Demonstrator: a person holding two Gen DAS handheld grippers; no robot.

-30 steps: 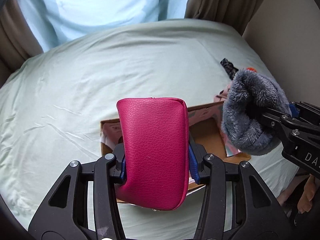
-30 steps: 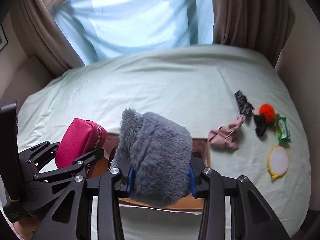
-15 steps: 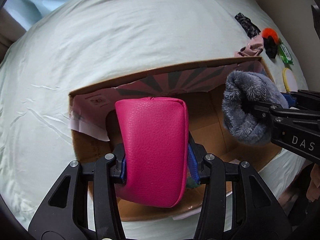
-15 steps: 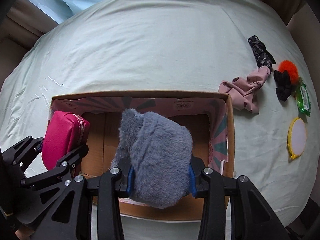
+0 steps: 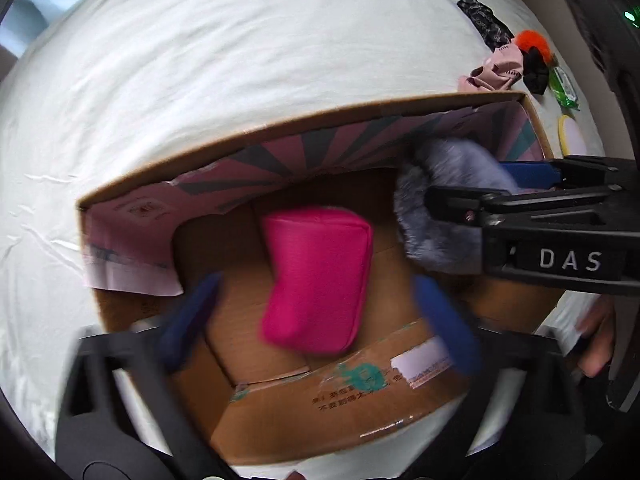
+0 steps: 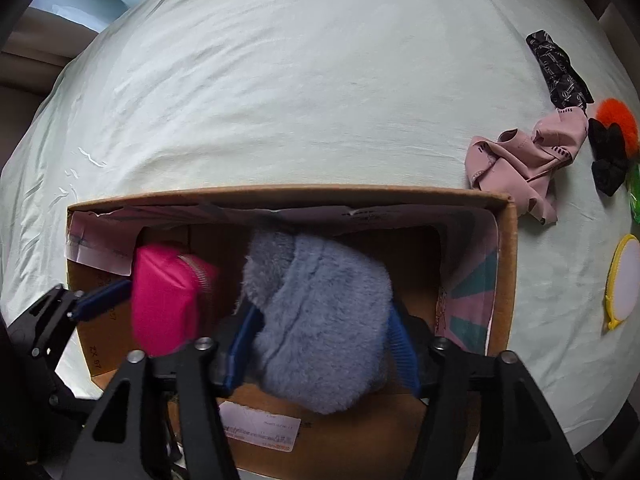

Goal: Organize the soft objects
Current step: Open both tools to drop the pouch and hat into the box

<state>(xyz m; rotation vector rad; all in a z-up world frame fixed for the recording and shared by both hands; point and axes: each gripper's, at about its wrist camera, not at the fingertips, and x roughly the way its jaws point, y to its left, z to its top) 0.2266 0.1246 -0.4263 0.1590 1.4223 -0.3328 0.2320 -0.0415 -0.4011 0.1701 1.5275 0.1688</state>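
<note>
An open cardboard box (image 5: 360, 118) (image 6: 280, 194) lies on the pale green bed. My left gripper (image 5: 316, 320) is open above the box; the pink leather pouch (image 5: 316, 276) is free of its blue pads and blurred, inside the box. The pouch also shows in the right wrist view (image 6: 168, 300) beside the left gripper's pad. My right gripper (image 6: 320, 340) is shut on the grey furry pouch (image 6: 320, 320) and holds it inside the box's right half; that pouch also shows in the left wrist view (image 5: 436, 208).
On the bed right of the box lie a pink cloth (image 6: 524, 160), a black patterned cloth (image 6: 558, 68), an orange pompom (image 6: 616, 116) with a black bow (image 6: 608, 160), a green packet (image 5: 564, 88) and a round yellow-rimmed mirror (image 6: 624, 280). The box's flaps are pink-printed inside.
My left gripper has opened and let go of the pink pouch, which drops into the box. Both grippers have moved lower over the box; the grey pouch is now inside it.
</note>
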